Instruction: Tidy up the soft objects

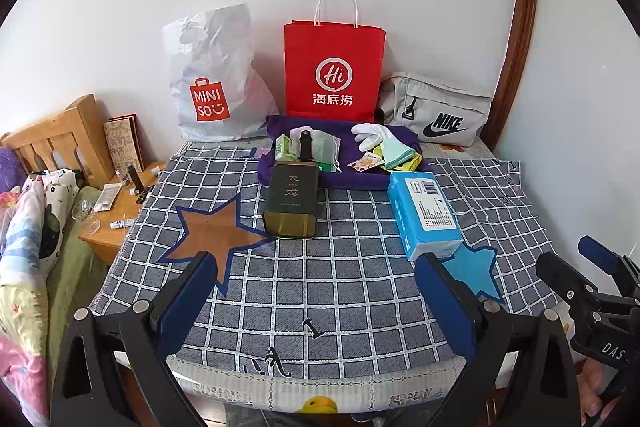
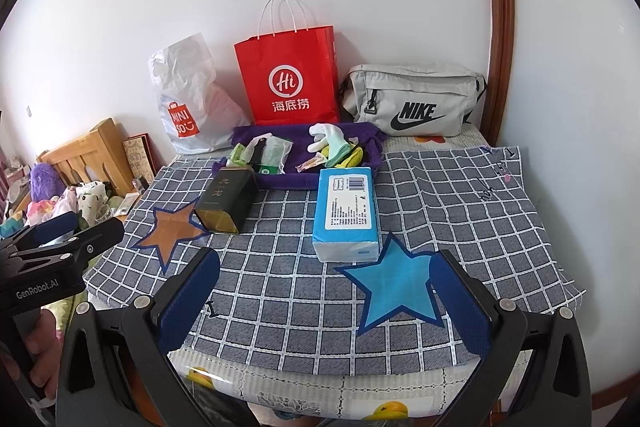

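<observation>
A blue tissue pack (image 1: 424, 215) (image 2: 347, 213) lies on the checked cloth, its near end by a blue star patch (image 2: 394, 287). A dark tea tin (image 1: 291, 201) (image 2: 228, 201) lies next to an orange star patch (image 1: 218, 233). Behind them a purple cloth tray (image 1: 276, 173) (image 2: 280, 181) holds a white glove (image 1: 372, 135), a mint cloth (image 1: 398, 151), packets and a black strap. My left gripper (image 1: 316, 297) is open and empty over the table's front. My right gripper (image 2: 326, 297) is open and empty, its right finger over the blue star.
A white Miniso bag (image 1: 212, 79), a red paper bag (image 1: 334, 71) and a grey Nike pouch (image 1: 438, 111) stand against the back wall. A wooden nightstand (image 1: 116, 215) with small items and a bed with bedding (image 1: 28, 251) lie to the left.
</observation>
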Available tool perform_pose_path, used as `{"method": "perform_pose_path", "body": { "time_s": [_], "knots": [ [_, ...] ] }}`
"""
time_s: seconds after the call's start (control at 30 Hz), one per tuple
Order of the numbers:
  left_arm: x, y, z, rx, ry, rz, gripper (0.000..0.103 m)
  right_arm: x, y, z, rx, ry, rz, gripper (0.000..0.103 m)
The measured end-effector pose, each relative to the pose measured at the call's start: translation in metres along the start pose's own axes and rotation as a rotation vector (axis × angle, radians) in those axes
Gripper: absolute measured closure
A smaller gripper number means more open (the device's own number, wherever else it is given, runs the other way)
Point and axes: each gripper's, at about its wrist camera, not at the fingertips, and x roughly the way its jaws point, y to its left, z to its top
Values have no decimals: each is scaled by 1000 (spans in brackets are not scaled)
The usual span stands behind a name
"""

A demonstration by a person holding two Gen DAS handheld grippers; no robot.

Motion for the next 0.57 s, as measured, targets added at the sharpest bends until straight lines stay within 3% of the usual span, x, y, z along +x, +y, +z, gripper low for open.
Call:
{"method": "perform_pose_path", "body": {
  "time_s": [0.57],
  "knots": [
    [5, 1, 2, -19, 4, 19, 3, 0, 4, 2, -7, -2, 9, 0]
  ]
}}
